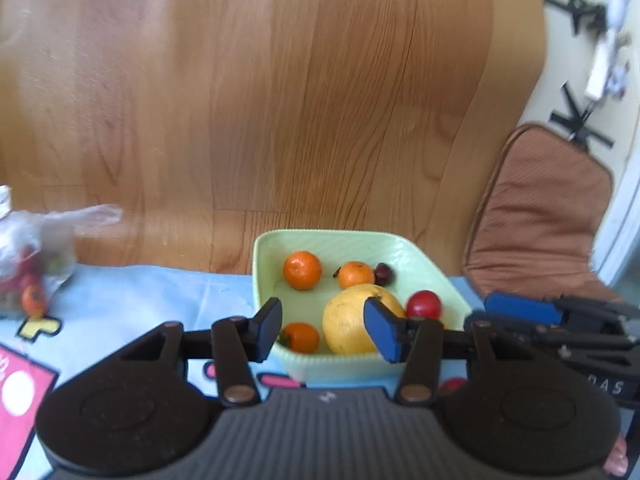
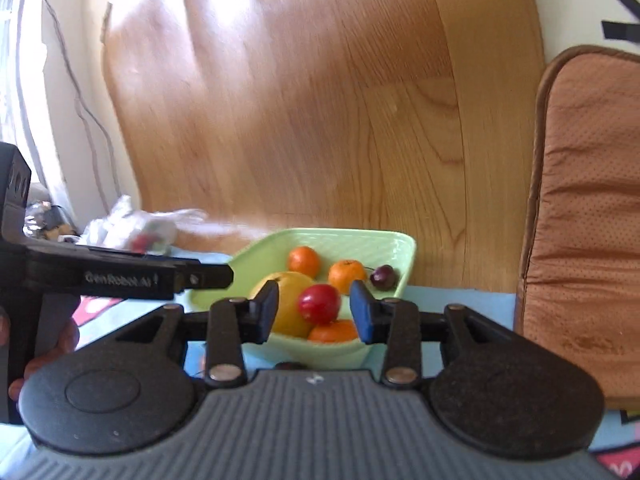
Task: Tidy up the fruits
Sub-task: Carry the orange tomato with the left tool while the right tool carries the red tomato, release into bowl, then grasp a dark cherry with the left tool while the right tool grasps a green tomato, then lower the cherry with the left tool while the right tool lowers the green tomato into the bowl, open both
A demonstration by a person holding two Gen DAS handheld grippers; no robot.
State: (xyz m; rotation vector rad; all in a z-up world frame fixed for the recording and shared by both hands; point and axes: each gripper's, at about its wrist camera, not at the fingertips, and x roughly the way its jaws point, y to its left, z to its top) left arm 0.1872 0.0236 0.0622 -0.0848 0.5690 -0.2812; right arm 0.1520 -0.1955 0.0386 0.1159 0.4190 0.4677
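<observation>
Beyond both grippers, your green bowl (image 1: 264, 264) on the table holds the fruit. Left gripper (image 1: 324, 330) and right gripper (image 2: 314, 312) stand part open, holding nothing. The grapefruit (image 1: 352, 320) looks heavy and smooth: take it across its middle. The cherry (image 2: 383, 276) bruises easily.

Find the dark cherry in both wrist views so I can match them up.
Left wrist: the dark cherry lies at the back right of the green bowl, touching a small orange.
Right wrist: the cherry lies at the bowl's back right, just right of that orange.
Shared landmark: the big yellow citrus.
</observation>
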